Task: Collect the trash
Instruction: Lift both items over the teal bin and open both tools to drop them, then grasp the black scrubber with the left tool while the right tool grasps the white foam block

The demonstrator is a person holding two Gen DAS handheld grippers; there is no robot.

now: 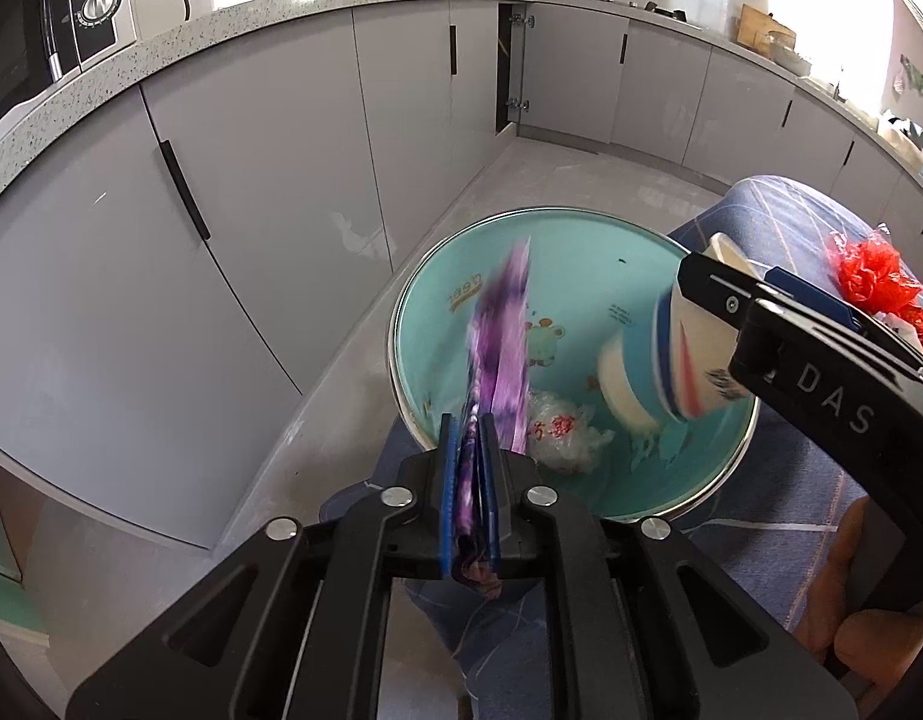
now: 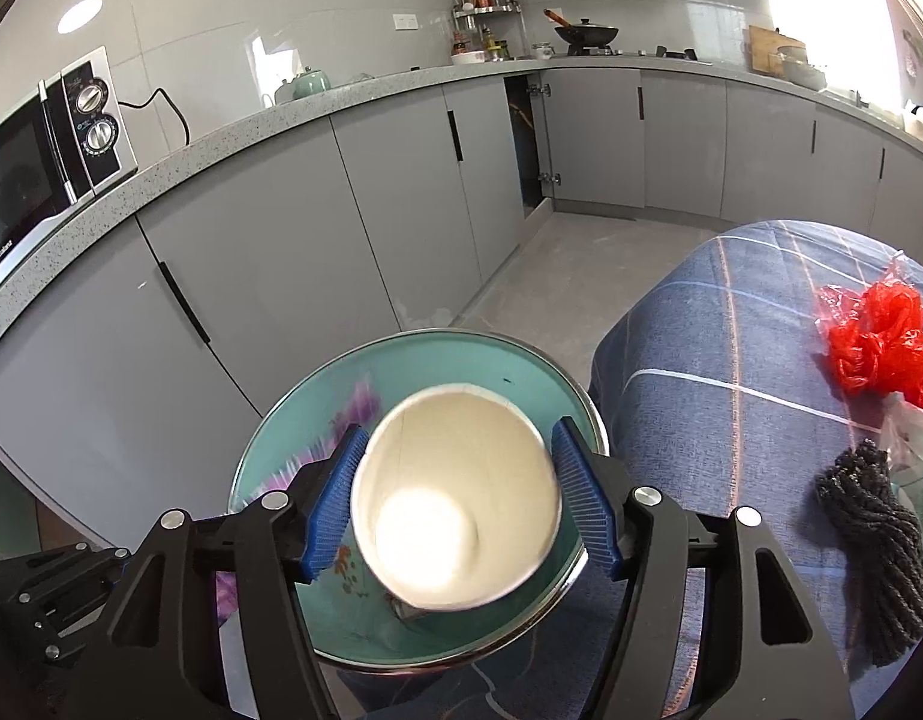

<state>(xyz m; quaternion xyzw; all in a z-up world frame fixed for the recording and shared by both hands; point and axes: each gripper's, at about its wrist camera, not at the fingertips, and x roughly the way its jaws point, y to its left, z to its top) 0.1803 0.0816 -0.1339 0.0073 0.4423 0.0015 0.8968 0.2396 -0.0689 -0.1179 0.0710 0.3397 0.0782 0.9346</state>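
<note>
A round teal bin (image 1: 581, 276) stands on the floor beside a cloth-covered surface. My left gripper (image 1: 468, 420) hangs over its near rim, shut on a purple wrapper (image 1: 500, 330) that sticks up blurred between the pads. A crumpled clear bag with red print (image 1: 560, 432) lies inside the bin. In the right wrist view a white paper cup (image 2: 455, 492) sits mouth-up between the blue pads of my right gripper (image 2: 458, 429), directly above the bin (image 2: 461, 354). The right pad stands off the cup's rim. In the left wrist view the cup (image 1: 659, 360) is tilted and blurred.
A blue plaid cloth (image 2: 701, 360) at the right carries a red plastic bag (image 2: 875, 336) and a black cord bundle (image 2: 875, 540). Grey cabinets (image 2: 281, 240) curve behind the bin, with a microwave (image 2: 41, 150) on the counter. A hand (image 1: 851, 588) holds the right gripper.
</note>
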